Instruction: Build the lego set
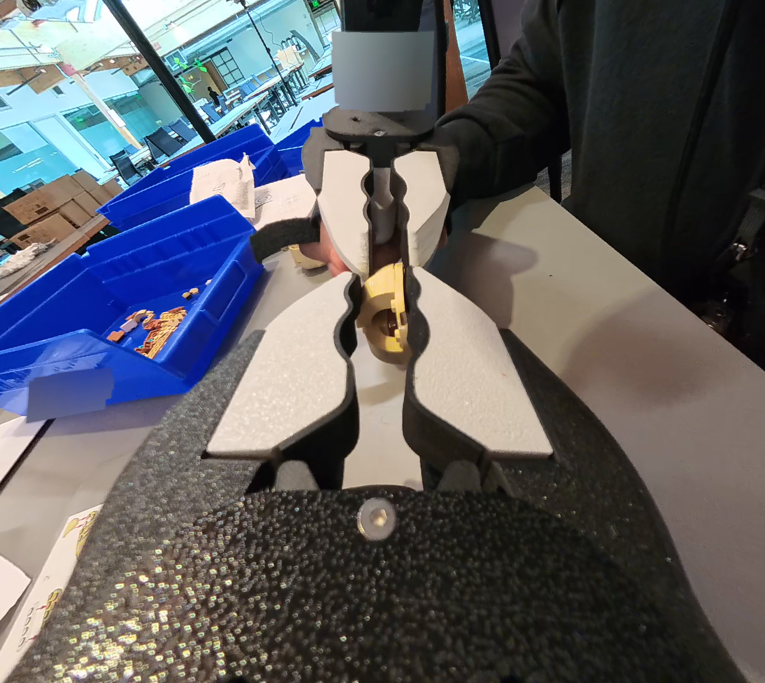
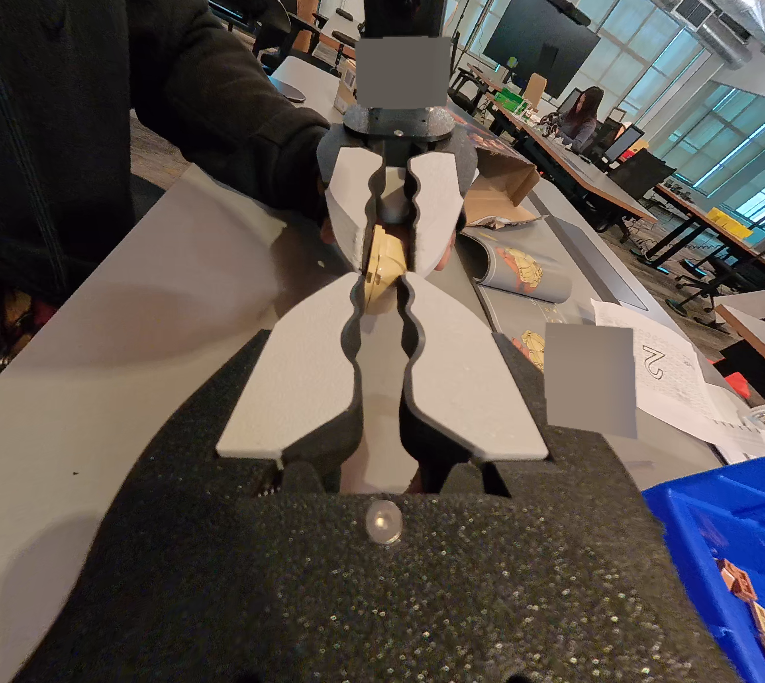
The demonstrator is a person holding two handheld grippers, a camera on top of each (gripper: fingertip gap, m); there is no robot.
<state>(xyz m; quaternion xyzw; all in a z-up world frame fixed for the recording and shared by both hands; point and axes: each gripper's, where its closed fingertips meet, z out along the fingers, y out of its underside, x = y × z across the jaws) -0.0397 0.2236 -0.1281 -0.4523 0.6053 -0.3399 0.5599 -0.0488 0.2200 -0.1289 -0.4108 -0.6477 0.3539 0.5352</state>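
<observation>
A tan round lego assembly [image 1: 383, 317] with a dark brown centre is held above the white table [image 1: 600, 353], between the two grippers, which face each other tip to tip. My left gripper [image 1: 381, 282] is shut on its near part. My right gripper [image 1: 387, 268] comes from the far side and pinches its upper edge. In the right wrist view, my right gripper [image 2: 378, 284] is shut on the tan assembly [image 2: 378, 278], and my left gripper [image 2: 389, 257] grips it from the far side. Much of the assembly is hidden by the fingers.
A blue bin [image 1: 62, 340] with several brown and tan lego pieces [image 1: 159, 326] stands left of the grippers, with more blue bins behind. Another tan piece [image 1: 304, 259] lies on the table. An open instruction booklet [image 2: 525, 270], a cardboard box [image 2: 501, 183] and paper sheets [image 2: 670, 369] lie alongside. The tips of both grippers are at nearly the same place.
</observation>
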